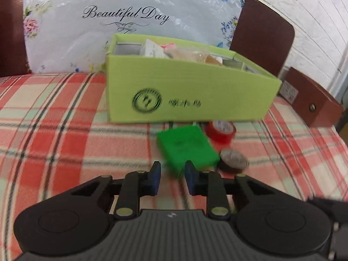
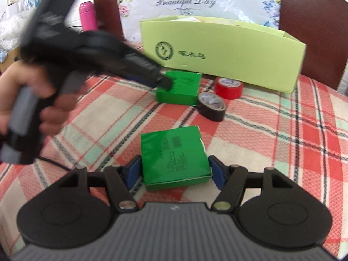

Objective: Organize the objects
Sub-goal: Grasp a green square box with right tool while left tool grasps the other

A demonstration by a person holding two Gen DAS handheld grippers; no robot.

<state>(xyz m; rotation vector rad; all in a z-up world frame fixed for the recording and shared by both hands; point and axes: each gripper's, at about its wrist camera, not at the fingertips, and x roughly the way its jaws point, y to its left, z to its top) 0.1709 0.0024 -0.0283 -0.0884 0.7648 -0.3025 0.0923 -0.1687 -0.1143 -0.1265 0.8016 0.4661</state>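
Green boxes lie on a red plaid cloth before a lime-green carton (image 2: 228,50). One green box (image 2: 174,158) sits between the blue pads of the right hand-held gripper (image 2: 174,171), which press on its two sides. The left hand-held gripper (image 1: 173,174), held by a person's hand (image 2: 39,100), has narrowed to a small gap at the near corner of the far green box (image 1: 187,148); whether its pads touch cannot be told. Just right of that box lie a red tape roll (image 1: 220,131) and a black tape roll (image 1: 232,162).
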